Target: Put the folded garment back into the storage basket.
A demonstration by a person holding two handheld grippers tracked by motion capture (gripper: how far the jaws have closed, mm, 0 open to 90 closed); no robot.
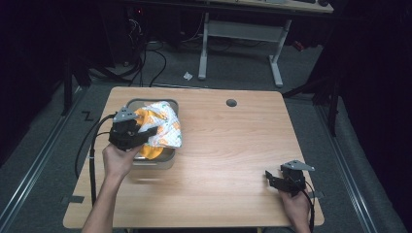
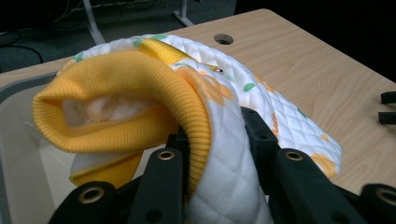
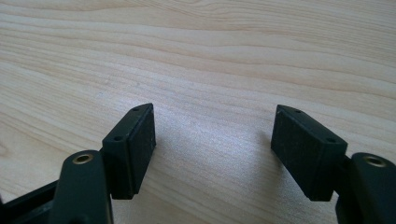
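A quilted white garment (image 1: 163,125) with orange prints and a yellow ribbed cuff (image 2: 121,100) lies bunched over a grey bin (image 1: 156,160) at the table's left. My left gripper (image 1: 141,135) is shut on a fold of that garment (image 2: 224,154), the cloth pinched between its black jaws just above the bin. At the table's near right corner my right gripper (image 1: 270,177) rests low over the wood with its jaws wide apart (image 3: 212,140) and nothing between them.
The wooden table (image 1: 228,145) has a round cable hole (image 1: 231,103) near its far edge. Beyond it a white-legged desk (image 1: 243,34) and cables stand on the dark floor. The bin's pale inner wall (image 2: 18,154) shows left of the garment.
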